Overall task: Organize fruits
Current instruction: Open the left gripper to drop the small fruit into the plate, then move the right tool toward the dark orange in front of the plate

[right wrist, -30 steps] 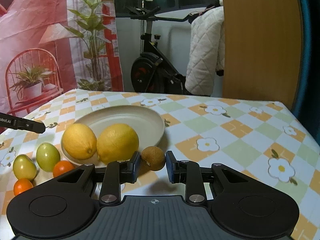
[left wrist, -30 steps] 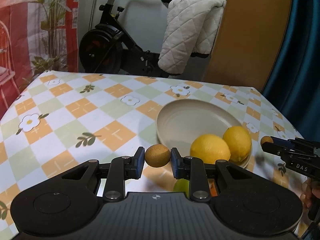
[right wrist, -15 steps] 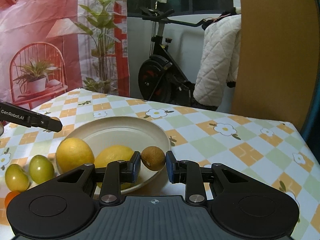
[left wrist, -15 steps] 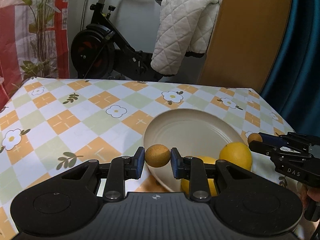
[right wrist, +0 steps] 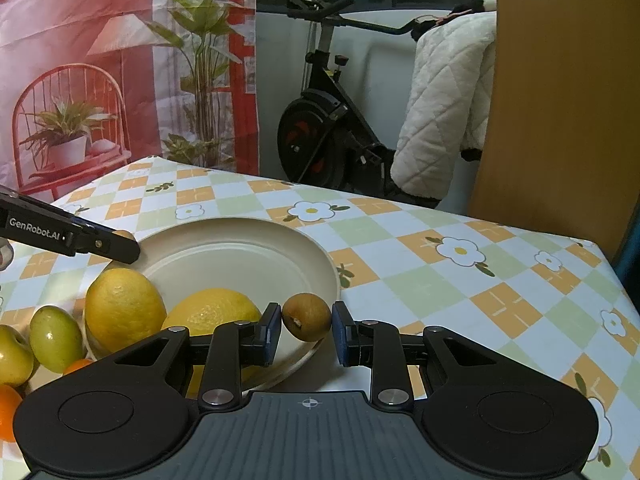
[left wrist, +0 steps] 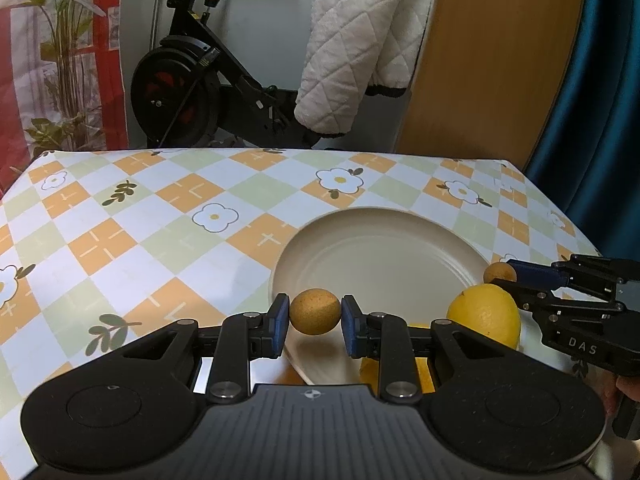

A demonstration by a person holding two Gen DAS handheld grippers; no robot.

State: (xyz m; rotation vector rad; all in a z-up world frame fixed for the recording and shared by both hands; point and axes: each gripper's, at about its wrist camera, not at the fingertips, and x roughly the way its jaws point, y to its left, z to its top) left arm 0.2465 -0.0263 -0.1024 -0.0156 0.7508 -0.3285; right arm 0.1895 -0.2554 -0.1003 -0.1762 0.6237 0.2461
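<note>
A cream plate [left wrist: 384, 256] [right wrist: 240, 248] sits on the checked tablecloth with two lemons [right wrist: 124, 308] [right wrist: 212, 312] at its near side. My left gripper [left wrist: 315, 312] is shut on a small brown kiwi [left wrist: 315, 312], held just above the plate's left rim. In the right wrist view my right gripper [right wrist: 306, 318] is shut on another brown kiwi [right wrist: 306, 318] over the plate's right rim. The left wrist view catches the right gripper [left wrist: 504, 274] side-on at the far right, beside a lemon [left wrist: 484, 314].
Two green fruits [right wrist: 56, 338] and small orange ones [right wrist: 6, 412] lie on the table left of the plate. An exercise bike [left wrist: 192, 92] draped with a white quilted cloth [left wrist: 360, 48] stands behind the table. A wooden panel [left wrist: 492, 60] rises at the back right.
Both grippers have carried their kiwis forward from in front of the plate to above its rims. The lemons now sit lower and closer in each view.
</note>
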